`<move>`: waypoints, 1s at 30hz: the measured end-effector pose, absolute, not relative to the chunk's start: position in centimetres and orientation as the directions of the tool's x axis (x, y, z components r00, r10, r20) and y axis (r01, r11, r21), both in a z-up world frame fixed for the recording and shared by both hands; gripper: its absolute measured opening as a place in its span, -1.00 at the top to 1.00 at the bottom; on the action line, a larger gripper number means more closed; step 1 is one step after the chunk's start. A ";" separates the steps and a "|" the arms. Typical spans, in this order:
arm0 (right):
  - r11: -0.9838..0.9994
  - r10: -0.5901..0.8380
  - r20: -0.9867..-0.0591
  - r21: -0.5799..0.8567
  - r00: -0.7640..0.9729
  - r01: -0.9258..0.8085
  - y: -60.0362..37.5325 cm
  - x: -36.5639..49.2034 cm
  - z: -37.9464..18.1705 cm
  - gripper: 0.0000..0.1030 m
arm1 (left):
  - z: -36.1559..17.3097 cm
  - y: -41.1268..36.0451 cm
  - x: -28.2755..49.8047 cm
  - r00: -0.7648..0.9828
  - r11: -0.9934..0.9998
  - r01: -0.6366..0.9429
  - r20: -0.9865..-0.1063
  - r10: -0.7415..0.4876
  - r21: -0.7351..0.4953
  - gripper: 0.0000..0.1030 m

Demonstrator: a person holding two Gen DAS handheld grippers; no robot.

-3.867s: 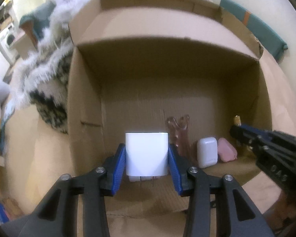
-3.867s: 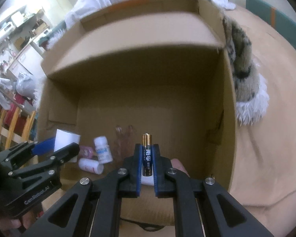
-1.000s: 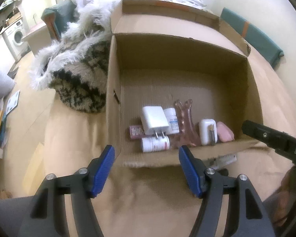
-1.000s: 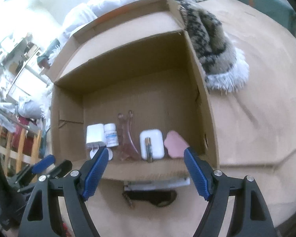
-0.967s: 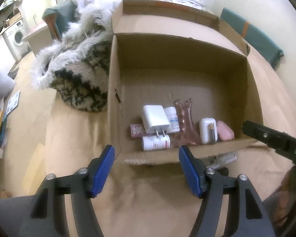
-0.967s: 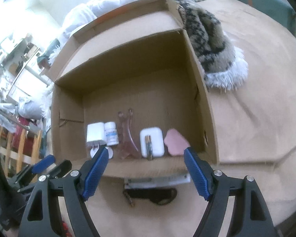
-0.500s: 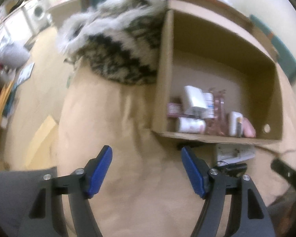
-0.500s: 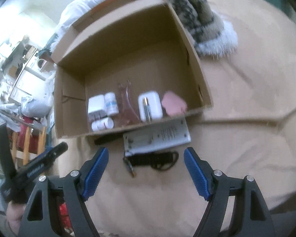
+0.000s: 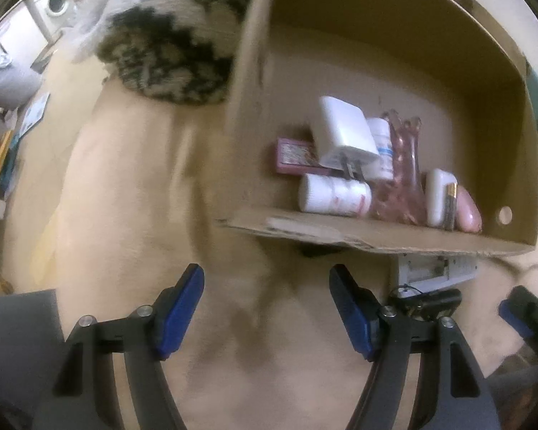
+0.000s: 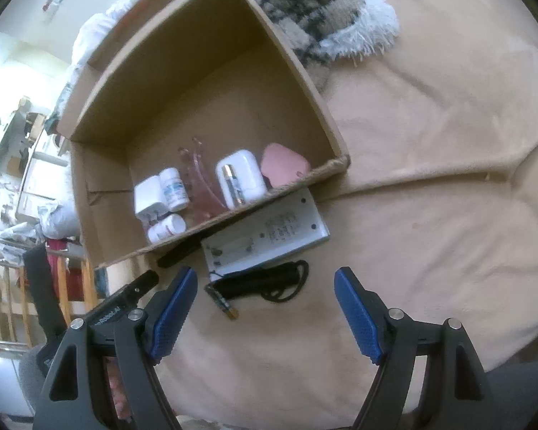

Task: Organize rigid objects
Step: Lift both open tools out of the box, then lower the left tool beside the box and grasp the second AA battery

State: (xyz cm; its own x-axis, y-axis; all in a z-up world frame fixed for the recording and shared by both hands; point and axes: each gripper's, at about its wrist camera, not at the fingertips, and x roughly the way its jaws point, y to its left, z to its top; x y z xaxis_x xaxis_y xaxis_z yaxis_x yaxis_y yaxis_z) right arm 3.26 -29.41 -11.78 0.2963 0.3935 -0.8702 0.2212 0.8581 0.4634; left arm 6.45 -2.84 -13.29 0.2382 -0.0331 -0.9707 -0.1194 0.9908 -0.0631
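A home — a lived-in room. Both grippers hover over a soft tan blanket point(image 10: 430, 215) that creases like bedding. Ahead of them a cardboard box point(image 9: 495, 143) lies on it, and past the box sits a fluffy patterned throw point(image 9: 161, 53) with a white fringe. Far to the upper left of the left gripper stands a washing machine point(image 9: 55, 1) beside white cabinets. Left of the right gripper the background is cluttered — wooden furniture legs point(image 10: 3, 304), bags and household odds and ends, too small to name.

Box point(image 10: 89, 193) back half free — front row crowded.
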 end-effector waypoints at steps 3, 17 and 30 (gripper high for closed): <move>0.847 0.404 -0.873 0.470 0.274 0.249 -29.7 3.7 -12.7 -0.61 | -13.2 -4.1 6.2 0.244 0.992 -0.099 -0.968 -0.054 -0.080 -0.35; 0.832 0.395 -0.868 0.477 0.301 0.284 -30.4 4.1 -12.5 -0.62 | -16.0 -13.4 4.0 0.176 0.979 0.169 -0.973 -0.147 -0.117 0.14; 0.897 0.359 -0.914 0.394 0.191 0.199 -27.3 5.1 -14.9 -0.78 | -14.5 -10.3 4.4 0.167 0.979 0.111 -0.968 -0.187 -0.170 0.82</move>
State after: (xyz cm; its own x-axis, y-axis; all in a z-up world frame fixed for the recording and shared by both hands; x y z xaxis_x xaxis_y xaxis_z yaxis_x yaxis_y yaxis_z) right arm 5.14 -27.27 -14.88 0.1905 0.3591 -0.9136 0.1985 0.8974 0.3941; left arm 4.37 -10.27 -14.46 0.1666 -0.1875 -0.9680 0.1112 0.9791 -0.1705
